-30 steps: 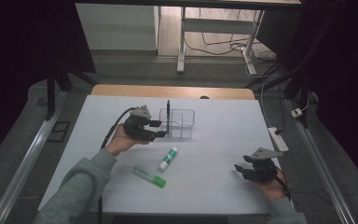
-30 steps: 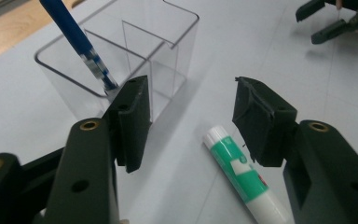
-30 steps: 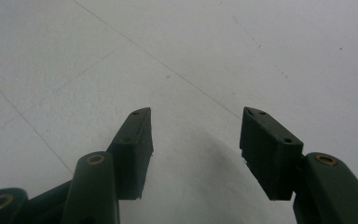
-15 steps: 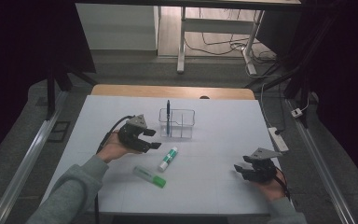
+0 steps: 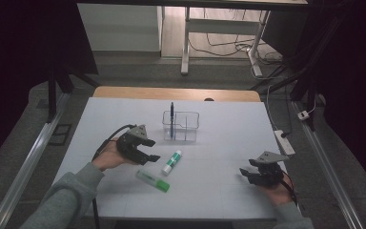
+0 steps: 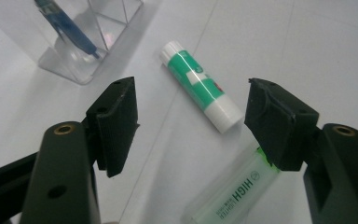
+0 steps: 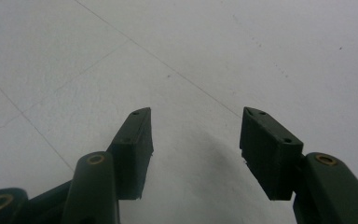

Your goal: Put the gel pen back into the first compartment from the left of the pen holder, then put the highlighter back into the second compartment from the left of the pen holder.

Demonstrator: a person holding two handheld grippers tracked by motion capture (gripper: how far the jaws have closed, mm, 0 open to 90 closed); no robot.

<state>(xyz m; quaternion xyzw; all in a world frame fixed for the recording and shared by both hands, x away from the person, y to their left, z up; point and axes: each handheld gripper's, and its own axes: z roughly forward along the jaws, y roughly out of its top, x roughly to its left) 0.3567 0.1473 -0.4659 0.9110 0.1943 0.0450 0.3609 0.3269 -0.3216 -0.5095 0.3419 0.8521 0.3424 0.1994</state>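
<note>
Jaws spread empty on both grippers, left's just opened wider; one glue stick, one highlighter, one pen.

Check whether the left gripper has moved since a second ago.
Yes. The left gripper has drawn back from the clear organizer toward the glue stick, jaws just opening, nothing between them.

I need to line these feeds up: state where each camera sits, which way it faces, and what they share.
High view: above the person's side, facing forward and down on the table; both forearms, left gripper, right gripper.
Left gripper view: rides that gripper, aimed down past open jaws at the glue stick, highlighter, clear holder.
Right gripper view: along open jaws at bare tabletop.
Shared: high and left views both show glue stick, highlighter, holder.
</note>
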